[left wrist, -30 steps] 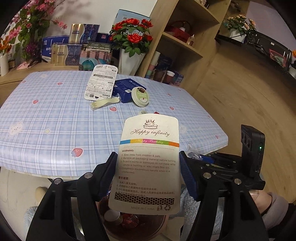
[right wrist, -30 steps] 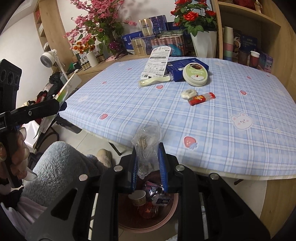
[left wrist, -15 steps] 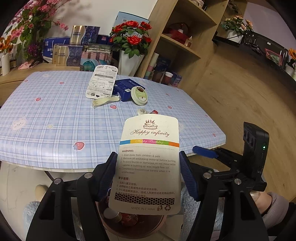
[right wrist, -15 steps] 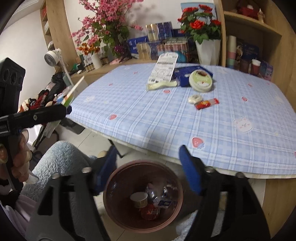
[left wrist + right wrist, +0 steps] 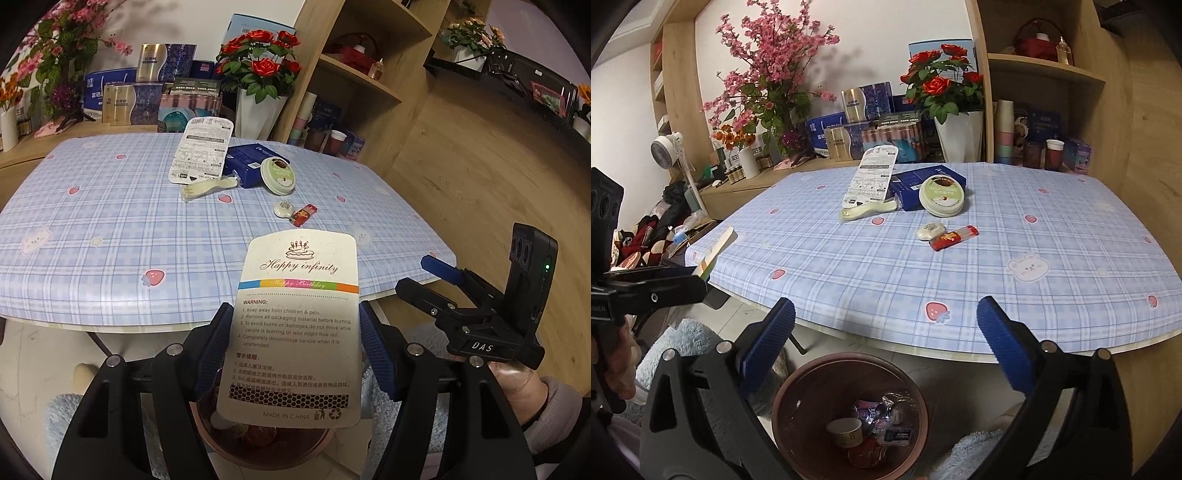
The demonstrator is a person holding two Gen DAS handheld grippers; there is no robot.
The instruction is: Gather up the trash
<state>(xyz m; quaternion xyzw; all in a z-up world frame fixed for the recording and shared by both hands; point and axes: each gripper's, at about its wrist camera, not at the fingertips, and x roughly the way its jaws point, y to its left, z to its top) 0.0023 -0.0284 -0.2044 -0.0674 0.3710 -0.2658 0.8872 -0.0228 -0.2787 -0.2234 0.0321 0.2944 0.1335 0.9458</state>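
My left gripper (image 5: 295,332) is shut on a white candle packaging card (image 5: 299,325) printed "Happy infinity", held upright above the brown trash bin (image 5: 225,446). My right gripper (image 5: 886,314) hovers over the same bin (image 5: 783,391); its jaws are opening wide with nothing between them. A paper cup (image 5: 846,432) and crumpled wrappers (image 5: 886,410) lie inside the bin. On the checked table (image 5: 960,288) remain a white printed card (image 5: 873,177), a blue box (image 5: 912,181), a round green-rimmed lid (image 5: 942,194), a wrapped plastic spoon (image 5: 868,212), a small white piece (image 5: 930,230) and a red packet (image 5: 955,236).
The bin stands on the floor just under the table's near edge. Flower vases (image 5: 960,136), boxes and wooden shelves (image 5: 1041,74) line the far side. A fluffy grey-blue sleeve (image 5: 687,343) and my left gripper's body (image 5: 646,291) sit at the left.
My right gripper opened and let go of a clear plastic wrapper, which dropped into the bin; it also tilted up a little. The left gripper kept still with the card.
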